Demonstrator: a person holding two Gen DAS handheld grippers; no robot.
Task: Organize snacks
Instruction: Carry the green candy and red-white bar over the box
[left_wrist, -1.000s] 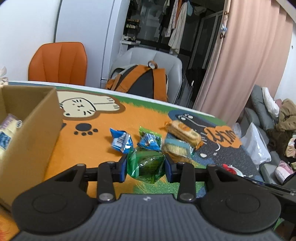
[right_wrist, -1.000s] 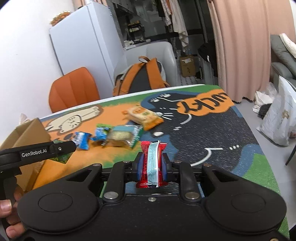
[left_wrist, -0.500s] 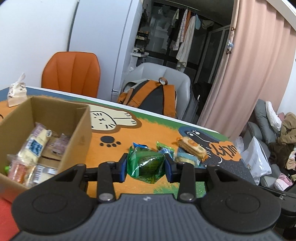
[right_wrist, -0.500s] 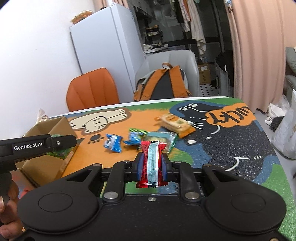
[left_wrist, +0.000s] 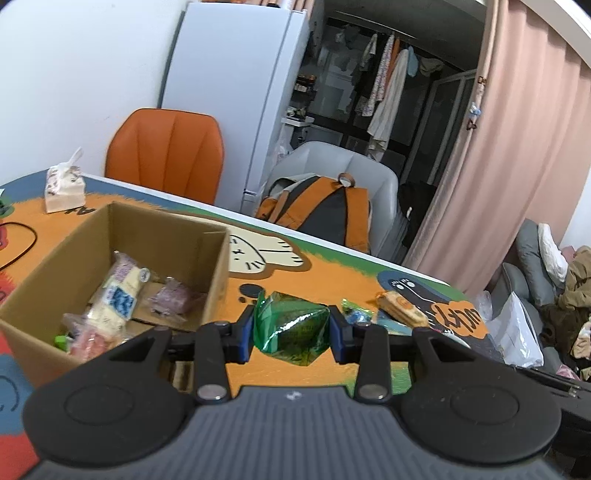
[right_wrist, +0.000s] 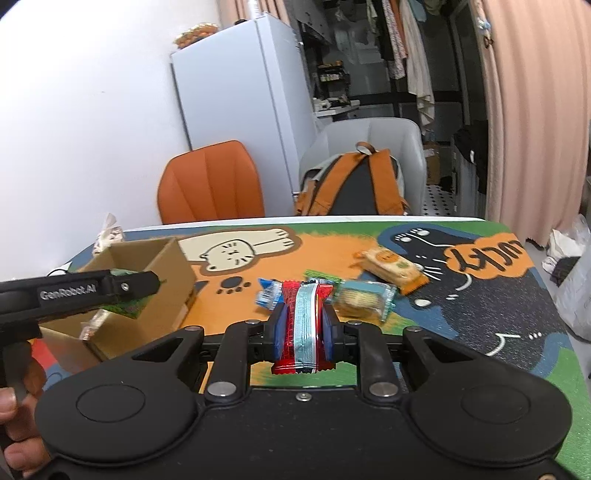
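Two tongs: both mine, both loaded.
Right gripper (right_wrist: 303, 328): clamped on red-and-silver bar (right_wrist: 303, 325).
Left gripper (left_wrist: 291, 332): "GenRobot.AI" arm — pinching green packet (left_wrist: 291, 328) beside cardboard box (left_wrist: 218, 266).
Table mat (right_wrist: 491, 254): mirrored "LUCKY" — loose snacks (right_wrist: 391, 267) nearby.

The tabletop (right_wrist: 332, 254) wears orange, green and dark blue with cartoon cats. A shiny green packet (left_wrist: 291, 326), a red packet with a silver stripe (right_wrist: 303, 325), a plain brown box (left_wrist: 110, 236), an orange chair (left_wrist: 166, 151).
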